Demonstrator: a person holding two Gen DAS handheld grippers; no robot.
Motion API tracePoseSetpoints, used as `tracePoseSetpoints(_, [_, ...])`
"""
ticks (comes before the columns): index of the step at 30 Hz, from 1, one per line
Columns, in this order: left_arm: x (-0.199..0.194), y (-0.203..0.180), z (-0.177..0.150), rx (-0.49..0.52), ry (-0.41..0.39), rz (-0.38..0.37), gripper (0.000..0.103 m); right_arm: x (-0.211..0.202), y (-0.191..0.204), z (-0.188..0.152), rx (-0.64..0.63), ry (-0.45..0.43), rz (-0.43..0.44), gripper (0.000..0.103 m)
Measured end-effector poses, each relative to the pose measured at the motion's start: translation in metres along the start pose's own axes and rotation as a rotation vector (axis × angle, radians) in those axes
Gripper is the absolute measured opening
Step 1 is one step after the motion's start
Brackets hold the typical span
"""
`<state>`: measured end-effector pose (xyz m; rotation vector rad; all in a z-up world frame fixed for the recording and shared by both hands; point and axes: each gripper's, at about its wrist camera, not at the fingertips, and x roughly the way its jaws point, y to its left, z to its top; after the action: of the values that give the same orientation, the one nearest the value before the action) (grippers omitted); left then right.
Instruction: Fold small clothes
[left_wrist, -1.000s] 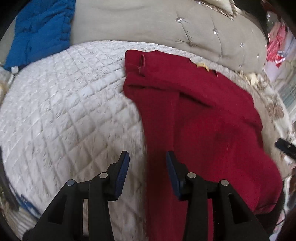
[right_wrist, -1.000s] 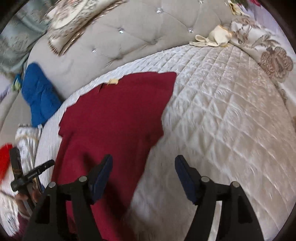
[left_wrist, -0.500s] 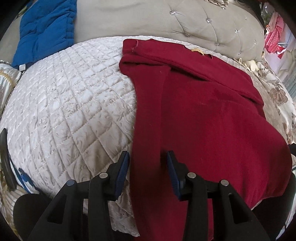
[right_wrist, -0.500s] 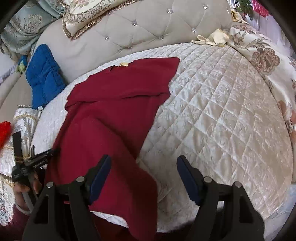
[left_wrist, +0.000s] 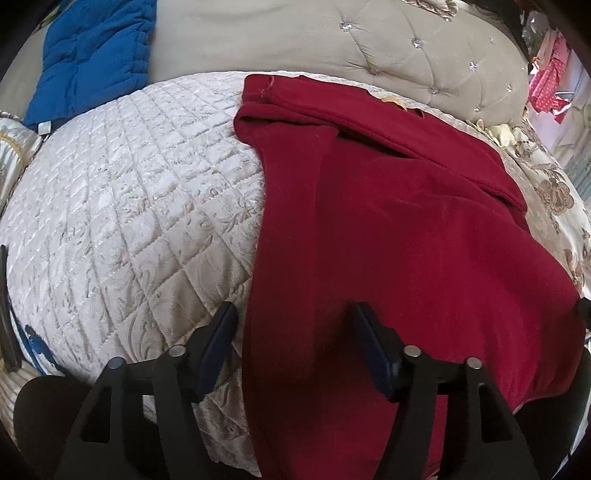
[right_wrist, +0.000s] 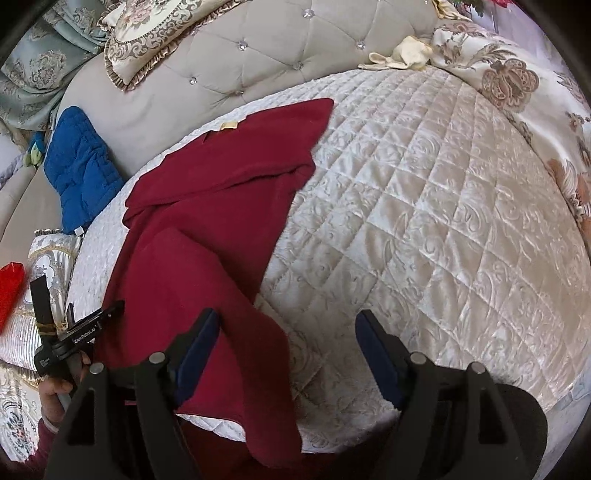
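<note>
**Red garment spread on the bed, folding barely begun**

Nearest in the left wrist view, the left hand-held gripper (left_wrist: 291, 332) hangs with its jaws apart and empty over the bed's near edge, straddling the left margin of the red garment (left_wrist: 388, 240). The right hand-held gripper (right_wrist: 288, 343) is likewise spread wide and holds nothing; its left finger is over the cloth, its right over bare quilt (right_wrist: 443, 221).

The garment lies along the left-middle of the bed, its lower end draping over the near edge and its top reaching almost to the far edge by the headboard (right_wrist: 277, 48). A long strip, probably a sleeve, already lies turned in down the left side, and a band of cloth is laid across the top, near a small label (right_wrist: 229, 125). That suggests the first inward folds are made. The body is otherwise still full length, so the end-to-end folds that make a compact packet remain, by my reading.

Beyond, a blue cushion (right_wrist: 77, 166) leans at the far left corner against the headboard, and a patterned pillow (right_wrist: 144, 40) sits above it.
</note>
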<state>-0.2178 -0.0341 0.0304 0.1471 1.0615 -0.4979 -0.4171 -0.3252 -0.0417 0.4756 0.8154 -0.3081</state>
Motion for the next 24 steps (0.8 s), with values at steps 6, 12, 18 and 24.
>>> tracePoseSetpoints(6, [-0.009, 0.008, -0.004, -0.048, 0.103, -0.062, 0.049, -0.006, -0.01, -0.007, -0.006, 0.012, 0.005, 0.081])
tracePoseSetpoints(12, [-0.03, 0.022, -0.026, -0.087, 0.144, -0.13, 0.046, -0.006, -0.013, -0.018, -0.033, 0.028, 0.047, 0.083])
tracePoseSetpoints(18, [-0.028, 0.016, -0.044, -0.074, 0.179, -0.149, 0.046, 0.006, -0.006, -0.029, -0.064, 0.08, 0.058, 0.083])
tracePoseSetpoints(24, [-0.014, 0.012, -0.056, -0.099, 0.237, -0.203, 0.046, 0.012, -0.006, -0.035, -0.049, 0.094, 0.07, 0.083])
